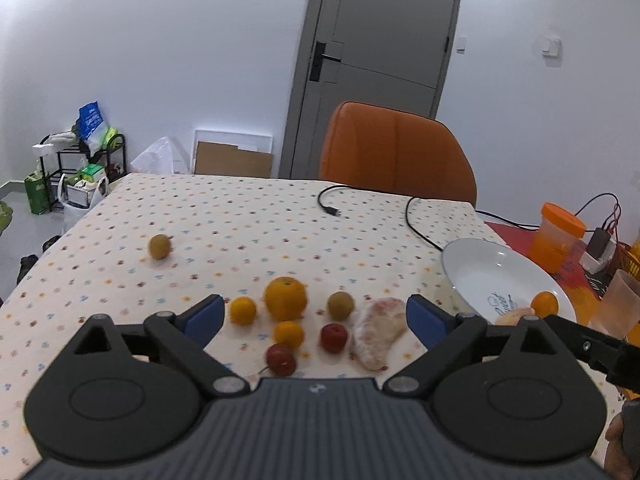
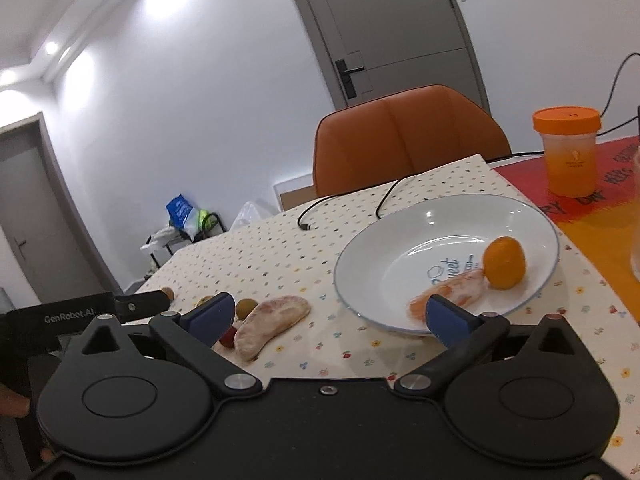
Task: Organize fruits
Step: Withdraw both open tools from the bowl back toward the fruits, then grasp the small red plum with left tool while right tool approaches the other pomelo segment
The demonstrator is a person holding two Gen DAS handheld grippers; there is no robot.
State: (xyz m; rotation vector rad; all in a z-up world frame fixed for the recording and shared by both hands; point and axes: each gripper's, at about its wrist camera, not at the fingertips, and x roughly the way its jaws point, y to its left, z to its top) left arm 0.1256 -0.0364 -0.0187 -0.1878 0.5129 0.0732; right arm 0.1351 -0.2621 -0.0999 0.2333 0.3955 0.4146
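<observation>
My left gripper (image 1: 314, 318) hangs open over a cluster of fruit on the dotted tablecloth: a large orange (image 1: 285, 297), two small oranges (image 1: 242, 310) (image 1: 288, 334), two red fruits (image 1: 281, 359) (image 1: 333, 337), a greenish-brown fruit (image 1: 340, 305) and a peeled pomelo segment (image 1: 376, 332). Another greenish fruit (image 1: 159, 246) lies apart, far left. The white plate (image 2: 372, 256) holds a small orange (image 2: 504, 263) and a peeled segment (image 2: 452, 294). My right gripper (image 2: 330, 320) is open and empty, near the plate's front rim, with the pomelo segment (image 2: 270, 326) to its left.
An orange chair (image 1: 394, 152) stands at the table's far side. A black cable (image 1: 416, 220) lies across the cloth behind the plate. An orange-lidded cup (image 2: 570, 152) and a clear glass (image 1: 618, 308) stand on the red mat at right.
</observation>
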